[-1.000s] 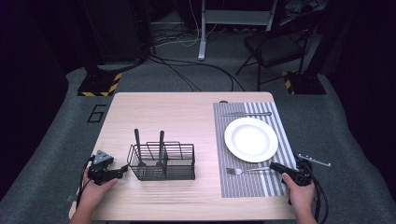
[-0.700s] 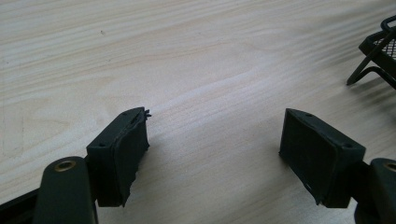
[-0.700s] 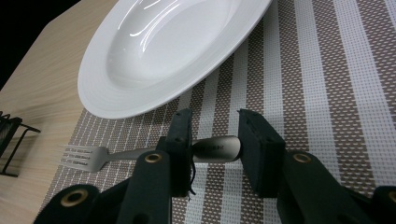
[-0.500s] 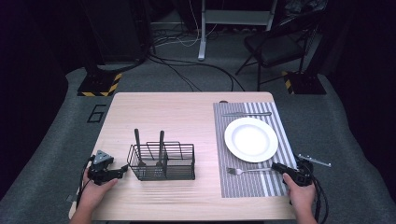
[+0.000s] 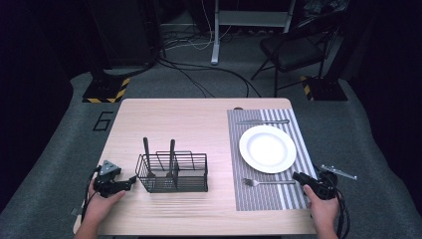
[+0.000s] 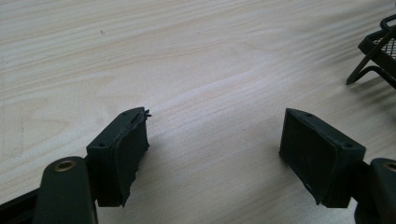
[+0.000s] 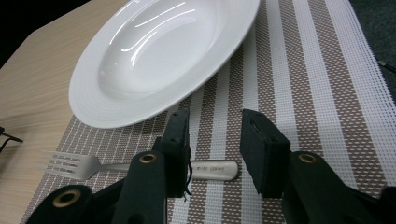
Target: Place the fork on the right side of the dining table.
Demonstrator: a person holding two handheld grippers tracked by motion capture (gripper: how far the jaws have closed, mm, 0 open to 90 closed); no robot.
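- The right gripper (image 7: 212, 140) has just been opening its jaws; they now stand apart with the end of the fork (image 7: 140, 166) handle lying between and just behind them, and no pad presses on it. The grip is released.
- Set against the view from a second ago, the fork lies in the same spot on the striped placemat (image 7: 299, 84), and both hands sit where they were. The only change is the wider gap at the right jaws.
- As a judgement, this reads as the fork having been set down and let go below the plate (image 7: 159, 51), so the place setting on that side looks nearly finished; the next thing to fetch is probably one of the utensils (image 5: 147, 154) standing in the wire caddy (image 5: 173, 172).
- The fork's long axis runs across the right jaws, parallel to the near edge of the bench (image 5: 164, 119). Its tines point away to the left of the jaws, toward the caddy, and its handle end is nearest them.
- The plate lies just beyond the right jaws, close to the fork but apart from it.
- The left gripper (image 6: 215, 140) rests low over bare bench with its jaws wide apart and nothing between them; the caddy's corner sits off to their right.
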